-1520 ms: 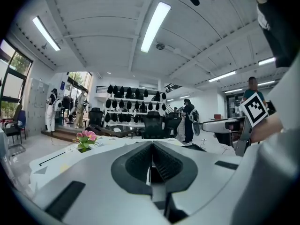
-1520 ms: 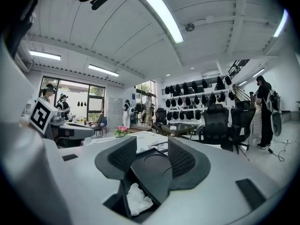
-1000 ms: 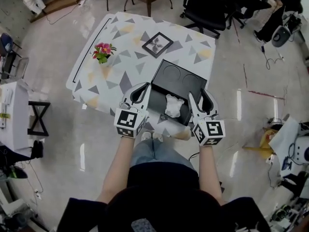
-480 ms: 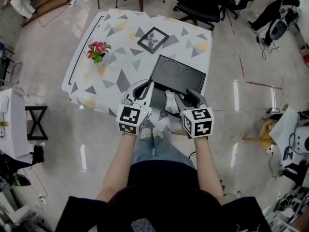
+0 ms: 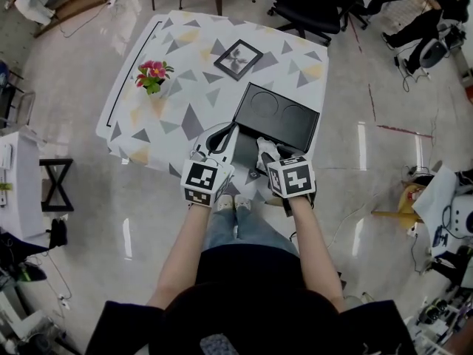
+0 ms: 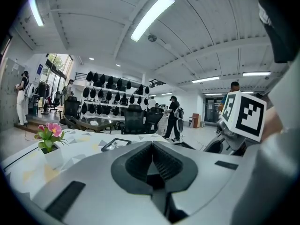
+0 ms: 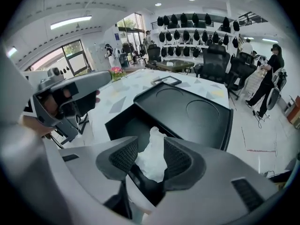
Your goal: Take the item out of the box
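Note:
A black box (image 5: 246, 156) lies open on the table's near edge, its lid (image 5: 278, 117) laid flat behind it. A crumpled white item (image 5: 264, 150) lies inside. My right gripper (image 5: 267, 158) reaches down into the box. In the right gripper view its jaws are closing, with the white item (image 7: 151, 153) between the pads (image 7: 123, 157); no firm squeeze shows. My left gripper (image 5: 225, 134) rests at the box's left side, shut and holding nothing, as the left gripper view (image 6: 152, 159) shows.
The table (image 5: 185, 102) wears a triangle-patterned cloth. On it stand a pot of pink flowers (image 5: 153, 76) at the left and a framed picture (image 5: 238, 58) at the back. Black office chairs (image 5: 310, 6) stand behind the table, a black stand (image 5: 56, 183) at the left.
My right gripper has moved left from the box's right side to above the white item and lowered over it. The left gripper has stayed beside the box.

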`<state>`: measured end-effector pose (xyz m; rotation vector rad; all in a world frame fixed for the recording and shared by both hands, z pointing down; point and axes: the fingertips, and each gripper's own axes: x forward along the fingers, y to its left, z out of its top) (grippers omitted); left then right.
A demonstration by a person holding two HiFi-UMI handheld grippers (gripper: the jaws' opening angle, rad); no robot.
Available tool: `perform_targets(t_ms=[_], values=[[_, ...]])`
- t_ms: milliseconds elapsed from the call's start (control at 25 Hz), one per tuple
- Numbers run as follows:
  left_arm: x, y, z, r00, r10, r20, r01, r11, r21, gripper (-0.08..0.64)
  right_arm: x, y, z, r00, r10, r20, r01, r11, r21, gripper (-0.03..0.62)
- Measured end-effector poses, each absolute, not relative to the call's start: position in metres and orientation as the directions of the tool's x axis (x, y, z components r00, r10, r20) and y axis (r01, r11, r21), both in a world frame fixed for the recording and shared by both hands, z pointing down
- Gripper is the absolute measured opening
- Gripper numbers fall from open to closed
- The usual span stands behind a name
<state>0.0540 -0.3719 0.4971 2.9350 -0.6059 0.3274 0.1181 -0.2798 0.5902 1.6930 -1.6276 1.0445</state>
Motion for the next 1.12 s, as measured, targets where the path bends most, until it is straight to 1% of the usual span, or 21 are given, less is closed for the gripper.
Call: perform_targets(t_ms=[160,320,600,720,920,1120], values=[[0.053,-0.374,0.499,0.896,-0.375,0.238,-0.403,-0.911,0.081,0.020,0.118,-0.283,0.602,-0.026,-0.468,0.883,-0.991,-0.103,-0.084,0.156],[0.053,-0.377,0.502,0.894,-0.374,0.245,-0.404,-0.911,0.084,0.020,0.121,-0.287,0.617,0.004,-0.407,0.914,-0.993,-0.108,-0.044,0.089],[0.049,-0.383,0.507,0.892,-0.377,0.251,-0.409,-0.908,0.092,0.020,0.119,-0.287,0.643,-0.026,-0.326,0.945,-0.995,-0.085,-0.057,0.095],[0.047,-0.385,0.508,0.889,-0.382,0.251,-0.415,-0.905,0.095,0.020,0.121,-0.284,0.648,-0.015,-0.277,0.961,-0.996,-0.085,-0.040,0.098],[0.048,-0.383,0.508,0.890,-0.378,0.253,-0.412,-0.906,0.095,0.020,0.118,-0.288,0.654,-0.040,-0.269,0.962,-0.994,-0.084,-0.065,0.095],[0.047,-0.382,0.508,0.891,-0.379,0.252,-0.412,-0.906,0.094,0.020,0.119,-0.287,0.654,-0.048,-0.281,0.959,-0.991,-0.105,-0.081,0.049]])
